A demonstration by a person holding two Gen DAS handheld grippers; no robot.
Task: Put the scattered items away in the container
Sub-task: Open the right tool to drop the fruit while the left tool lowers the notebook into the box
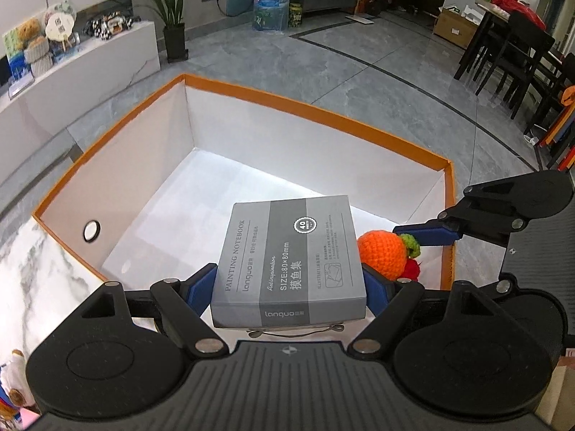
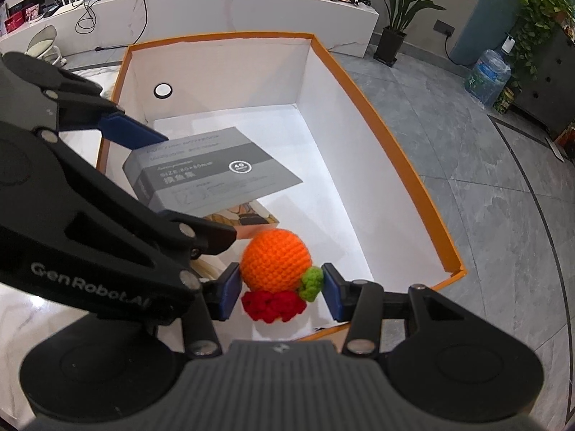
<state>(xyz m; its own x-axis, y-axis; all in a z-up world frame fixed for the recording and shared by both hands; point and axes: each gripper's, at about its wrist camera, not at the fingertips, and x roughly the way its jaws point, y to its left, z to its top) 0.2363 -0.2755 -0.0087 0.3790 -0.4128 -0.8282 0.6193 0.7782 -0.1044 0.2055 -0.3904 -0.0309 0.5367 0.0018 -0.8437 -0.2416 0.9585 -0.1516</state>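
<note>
Left gripper (image 1: 289, 287), lower centre of its frame, clamped on a grey square painting notebook (image 1: 287, 262) above the white, orange-rimmed cardboard box (image 1: 305, 107). Right gripper (image 2: 282, 296), lower centre, clamped on an orange crocheted ball with red and green trim (image 2: 275, 258) over the box's near end.

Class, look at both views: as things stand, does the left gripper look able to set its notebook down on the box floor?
Probably yes. The left gripper holds the notebook above the open box, with bare white floor ahead; only the crochet orange sits close alongside.
</note>
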